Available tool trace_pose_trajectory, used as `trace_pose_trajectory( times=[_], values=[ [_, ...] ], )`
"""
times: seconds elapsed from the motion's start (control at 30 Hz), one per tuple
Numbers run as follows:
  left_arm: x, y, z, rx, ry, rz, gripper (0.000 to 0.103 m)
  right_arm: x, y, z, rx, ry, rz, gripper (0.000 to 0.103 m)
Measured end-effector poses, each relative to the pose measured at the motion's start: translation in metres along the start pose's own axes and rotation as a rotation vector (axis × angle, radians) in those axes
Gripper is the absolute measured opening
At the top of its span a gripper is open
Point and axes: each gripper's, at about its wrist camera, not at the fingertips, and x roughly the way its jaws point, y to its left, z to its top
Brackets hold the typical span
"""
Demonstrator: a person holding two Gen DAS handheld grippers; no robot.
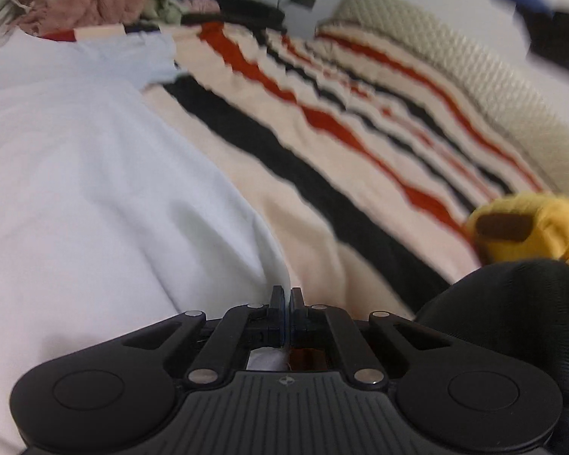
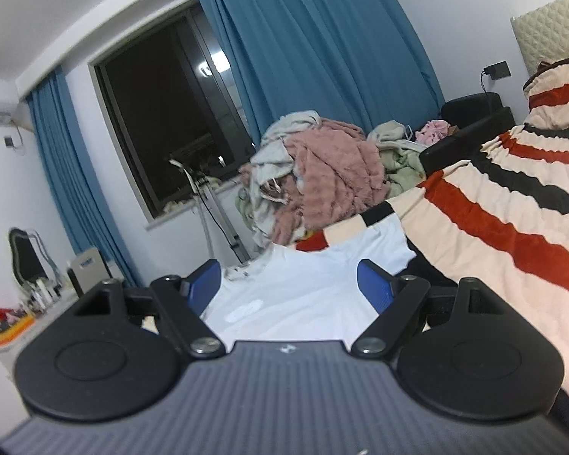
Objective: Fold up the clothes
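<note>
A white T-shirt (image 1: 95, 189) lies spread on a bed over a cream blanket with red and black stripes (image 1: 360, 132). My left gripper (image 1: 286, 297) points down at the shirt's right edge. Its jaws are shut, and the edge of the cloth runs in between the fingertips. In the right wrist view the same T-shirt (image 2: 322, 265) stretches away toward its collar. My right gripper (image 2: 288, 288) hovers low over the shirt, jaws wide open, blue pads (image 2: 375, 288) bare, with nothing between them.
A heap of pink, grey and green clothes (image 2: 322, 174) sits at the far end of the bed, before blue curtains (image 2: 322, 38). A yellow plush toy (image 1: 542, 227) lies on the blanket at the right. A quilted headboard (image 1: 455, 64) borders the blanket.
</note>
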Motion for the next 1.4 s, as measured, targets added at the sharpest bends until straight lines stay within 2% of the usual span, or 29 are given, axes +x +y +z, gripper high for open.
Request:
trace_pose_trajectory(
  times=[0.03, 0.1, 0.17, 0.23, 0.3, 0.37, 0.5, 0.6, 0.73, 0.83, 1.0, 1.2, 1.3, 1.4],
  values=[
    [0.003, 0.0, -0.001, 0.002, 0.01, 0.001, 0.007, 0.002, 0.0, 0.0, -0.004, 0.013, -0.002, 0.081],
    [0.002, 0.005, 0.0, -0.016, 0.005, 0.01, 0.021, 0.006, 0.002, -0.002, -0.014, 0.034, 0.0, 0.081],
    [-0.01, 0.012, 0.003, -0.032, -0.009, 0.028, 0.056, 0.01, 0.004, -0.003, -0.019, 0.048, -0.005, 0.081],
    [-0.027, 0.018, 0.009, -0.038, -0.035, 0.056, 0.07, 0.015, 0.008, -0.004, -0.021, 0.058, -0.001, 0.081],
    [-0.05, 0.028, 0.015, -0.028, -0.079, 0.094, 0.074, 0.02, 0.016, -0.003, -0.049, 0.063, 0.002, 0.081],
    [-0.073, 0.041, 0.022, -0.026, -0.12, 0.151, 0.083, 0.025, 0.026, -0.001, -0.084, 0.064, 0.007, 0.081],
    [-0.119, 0.08, 0.028, -0.027, -0.179, 0.295, 0.084, 0.037, 0.051, 0.009, -0.119, 0.055, 0.046, 0.081],
    [-0.152, 0.108, 0.027, -0.071, -0.223, 0.37, 0.084, 0.05, 0.074, 0.02, -0.168, 0.038, 0.079, 0.08],
    [-0.197, 0.134, 0.022, -0.108, -0.327, 0.474, 0.084, 0.076, 0.102, 0.028, -0.194, 0.035, 0.117, 0.08],
    [-0.223, 0.144, 0.015, -0.135, -0.418, 0.54, 0.088, 0.1, 0.12, 0.027, -0.213, 0.027, 0.141, 0.08],
    [-0.255, 0.16, -0.003, -0.212, -0.53, 0.591, 0.089, 0.133, 0.128, -0.007, -0.266, 0.018, 0.15, 0.08],
    [-0.262, 0.173, -0.01, -0.272, -0.547, 0.617, 0.089, 0.15, 0.105, -0.055, -0.241, 0.125, 0.122, 0.08],
    [-0.263, 0.173, -0.012, -0.27, -0.559, 0.632, 0.089, 0.15, 0.106, -0.061, -0.256, 0.135, 0.108, 0.08],
    [-0.264, 0.172, -0.015, -0.266, -0.571, 0.648, 0.089, 0.145, 0.111, -0.06, -0.268, 0.11, 0.106, 0.08]
  ],
)
